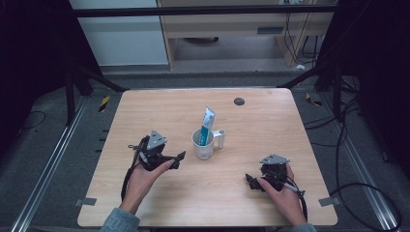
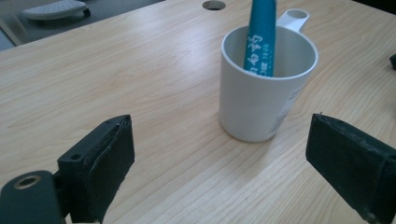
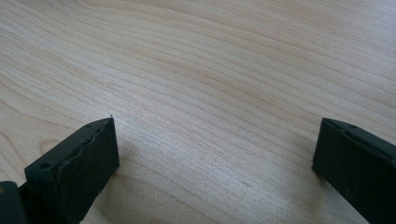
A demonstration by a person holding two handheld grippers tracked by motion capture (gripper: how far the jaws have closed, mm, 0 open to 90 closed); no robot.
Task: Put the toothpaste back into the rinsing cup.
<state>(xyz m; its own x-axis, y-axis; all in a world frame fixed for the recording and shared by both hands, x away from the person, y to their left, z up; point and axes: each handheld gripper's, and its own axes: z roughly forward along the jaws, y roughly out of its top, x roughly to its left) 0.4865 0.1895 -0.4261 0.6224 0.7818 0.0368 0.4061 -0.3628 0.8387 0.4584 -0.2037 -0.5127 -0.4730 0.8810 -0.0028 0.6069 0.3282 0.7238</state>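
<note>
Plainly we note the white cup, teal tube upright in it, mid-desk just right of our left tongs, the nearer pair; right tongs sit well apart, both pairs spread wide, empty.

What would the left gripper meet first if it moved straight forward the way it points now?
Most likely the white cup holding the teal tube. It stands ahead of the open left gripper, a little toward the right finger. Only bare table lies between them.

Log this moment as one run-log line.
left tongs: open, facing cup | right tongs: open, over bare table | toothpaste tube: upright in cup
</note>
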